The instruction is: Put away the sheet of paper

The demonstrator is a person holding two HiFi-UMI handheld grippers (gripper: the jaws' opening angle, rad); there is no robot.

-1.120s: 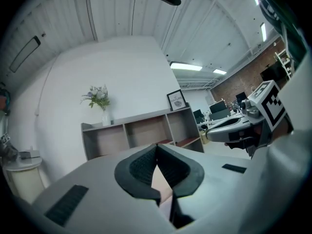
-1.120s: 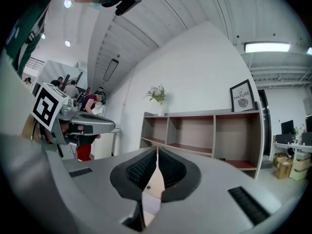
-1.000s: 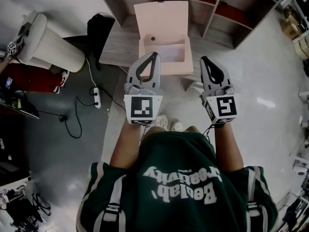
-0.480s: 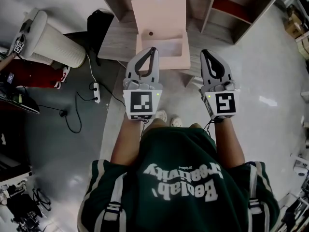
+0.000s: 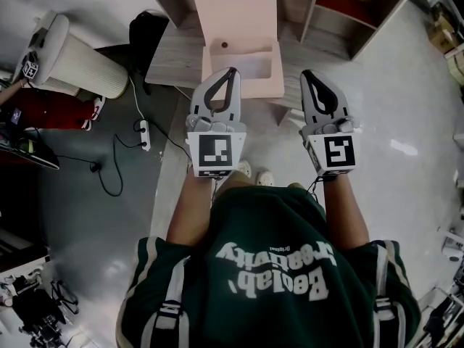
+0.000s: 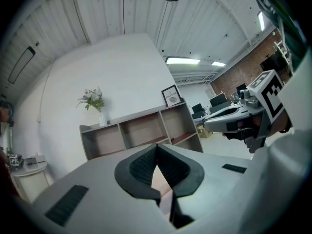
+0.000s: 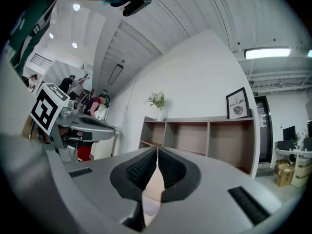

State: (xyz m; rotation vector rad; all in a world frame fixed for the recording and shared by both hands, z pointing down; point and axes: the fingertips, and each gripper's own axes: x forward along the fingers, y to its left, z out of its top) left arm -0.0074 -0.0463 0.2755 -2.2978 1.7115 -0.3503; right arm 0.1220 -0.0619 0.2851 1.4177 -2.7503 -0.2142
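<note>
The left gripper (image 5: 230, 71) and the right gripper (image 5: 307, 75) are in the middle of the head view. Each has its jaws pressed together, with nothing between them. At the upper centre an open pink box (image 5: 239, 20) stands on the desk (image 5: 174, 60). The pale sheet of paper (image 5: 251, 66) seems to lie inside it.

Pale sheet (image 5: 249, 67) inside open pink box (image 5: 236, 19)
</note>
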